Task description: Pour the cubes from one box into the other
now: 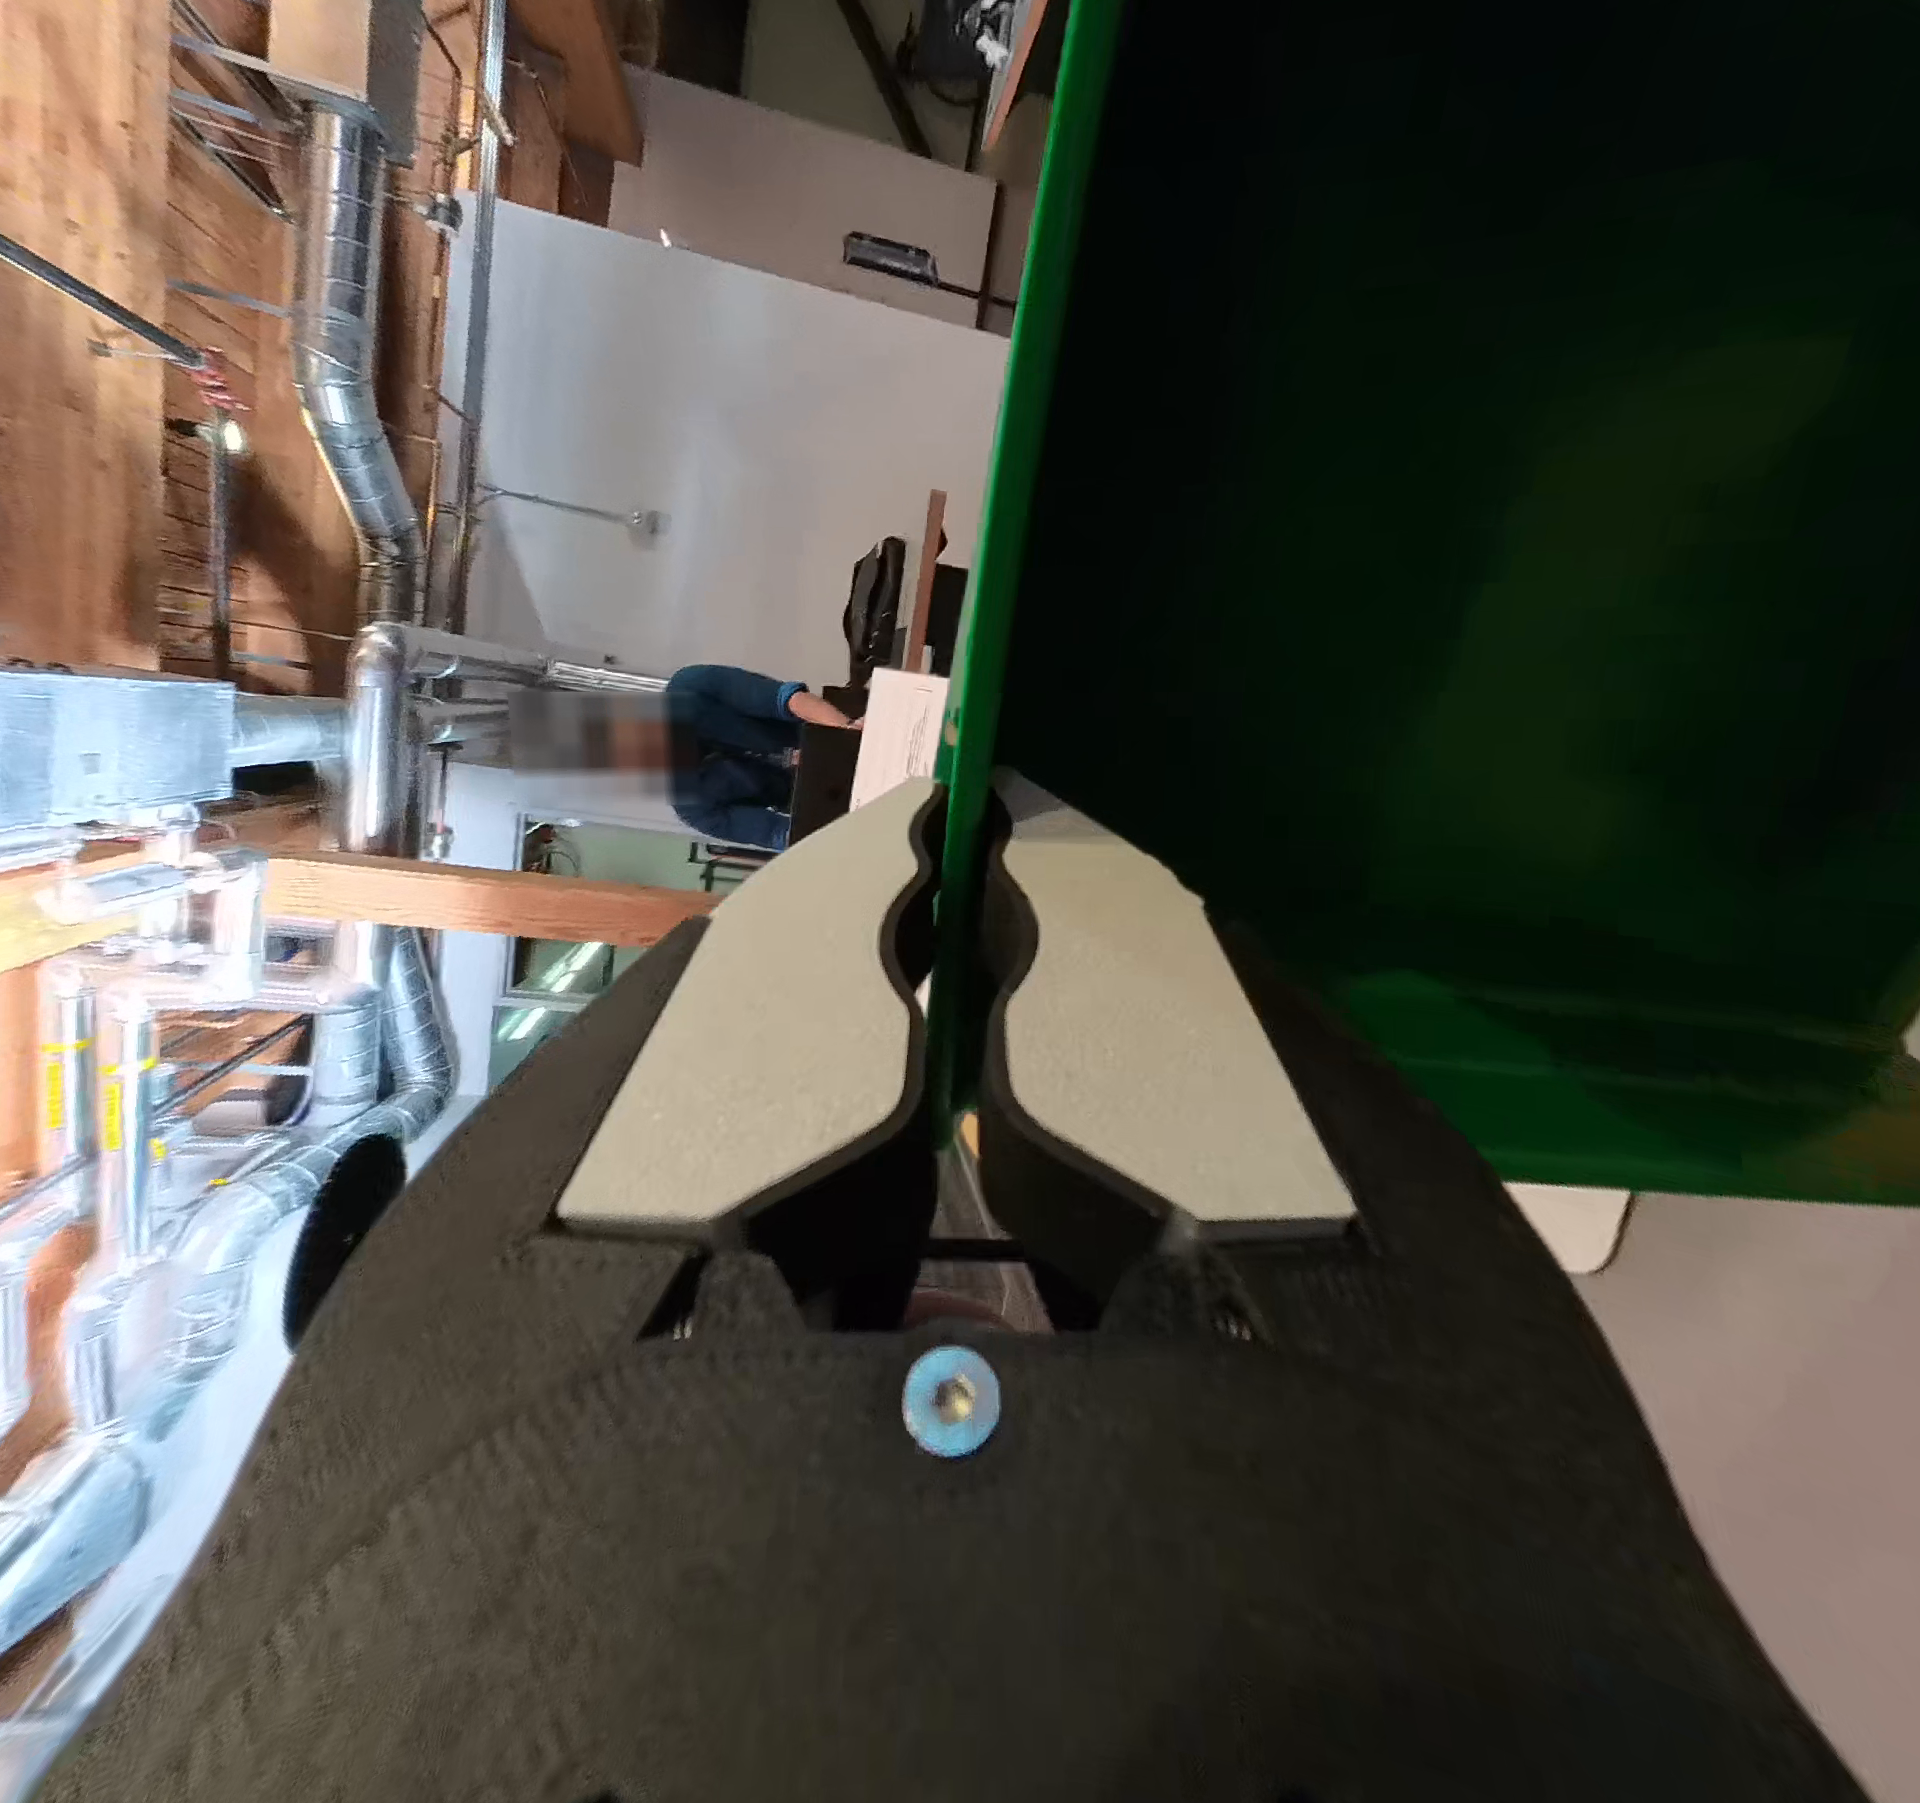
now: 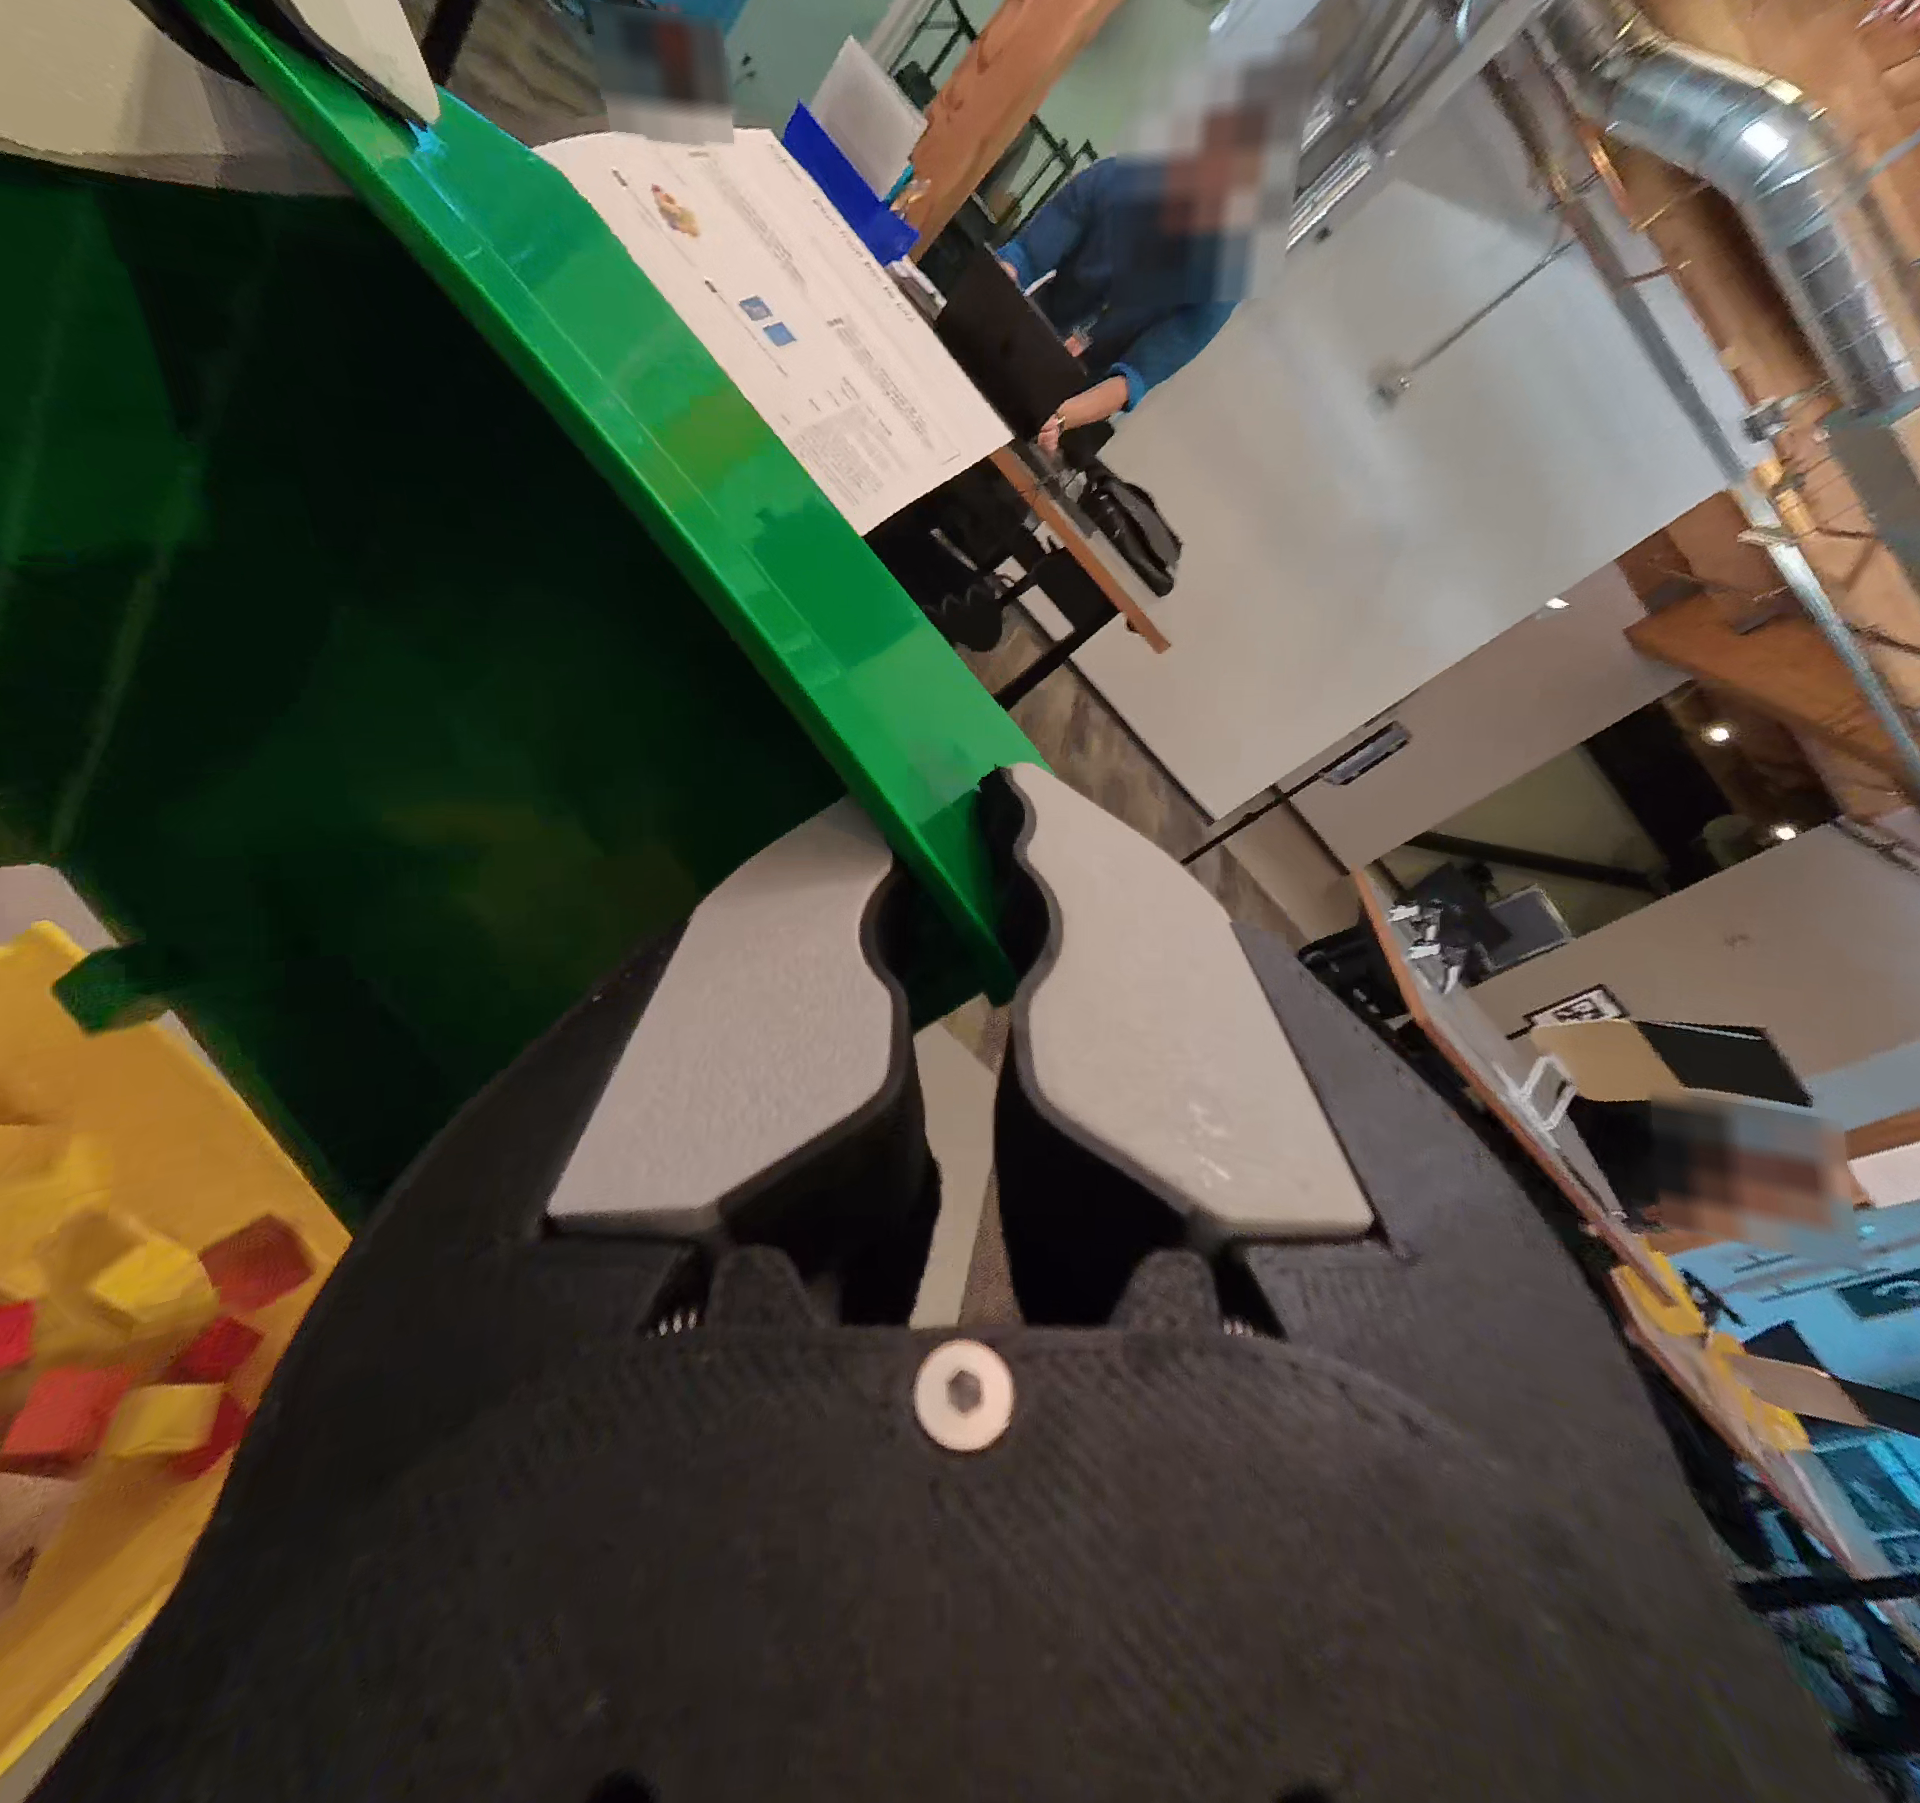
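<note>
Green box (image 1: 1455, 506) fills the right half of the left wrist view, tipped steeply, its dark inside facing the camera. The left gripper (image 1: 961, 880) is clamped on one thin side wall of that box, the wall running straight away from the jaws along the finger line. No cubes and no second box show here; behind the green box are only a white wall, metal ducting and a seated person.

In the right wrist view the right gripper (image 2: 961, 880) pinches the opposite wall of the green box (image 2: 364, 610), near the corner of its rim. Below the green box's lowered edge lies the yellow box (image 2: 125, 1109), holding red and yellow cubes (image 2: 156, 1338). Both grippers sit equally on the green box, so any further tilt looks to me a matter of turning both wrists together, mouth kept over the yellow box. The left gripper (image 2: 312, 18) also appears at the far rim.
</note>
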`<state>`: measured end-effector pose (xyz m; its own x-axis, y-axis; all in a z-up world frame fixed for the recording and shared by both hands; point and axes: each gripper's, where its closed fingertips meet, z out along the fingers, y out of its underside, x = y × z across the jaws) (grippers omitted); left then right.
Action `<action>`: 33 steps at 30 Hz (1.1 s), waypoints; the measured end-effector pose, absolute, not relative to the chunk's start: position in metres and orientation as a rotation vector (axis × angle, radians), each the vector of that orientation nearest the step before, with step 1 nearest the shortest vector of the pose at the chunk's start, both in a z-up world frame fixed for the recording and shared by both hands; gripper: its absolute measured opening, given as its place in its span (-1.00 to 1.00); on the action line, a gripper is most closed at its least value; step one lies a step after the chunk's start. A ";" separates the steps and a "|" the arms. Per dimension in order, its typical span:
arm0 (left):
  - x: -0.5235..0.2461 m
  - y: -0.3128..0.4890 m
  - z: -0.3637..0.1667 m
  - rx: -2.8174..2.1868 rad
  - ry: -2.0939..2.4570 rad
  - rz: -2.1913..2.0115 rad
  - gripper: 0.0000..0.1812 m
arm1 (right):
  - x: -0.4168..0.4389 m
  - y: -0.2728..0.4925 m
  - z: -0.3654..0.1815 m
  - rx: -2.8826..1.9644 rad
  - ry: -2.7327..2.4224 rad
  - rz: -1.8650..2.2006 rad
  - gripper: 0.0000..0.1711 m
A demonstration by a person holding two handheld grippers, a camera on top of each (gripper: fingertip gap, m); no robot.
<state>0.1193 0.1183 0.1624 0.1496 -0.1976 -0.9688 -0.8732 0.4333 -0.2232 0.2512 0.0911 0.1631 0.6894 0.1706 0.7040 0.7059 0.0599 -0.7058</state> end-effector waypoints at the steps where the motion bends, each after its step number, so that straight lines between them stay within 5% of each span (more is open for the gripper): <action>1: 0.119 0.118 0.163 -1.051 1.364 0.630 -0.97 | 0.251 0.089 0.166 -1.477 -0.761 -0.486 -0.92; 21: 0.085 0.124 0.160 -1.196 1.487 0.495 -0.97 | 0.214 0.095 0.164 -1.595 -0.850 -0.374 -0.92; 33: -0.023 0.139 0.137 -1.469 1.691 0.413 -0.96 | 0.101 0.115 0.129 -1.715 -1.043 -0.047 -0.92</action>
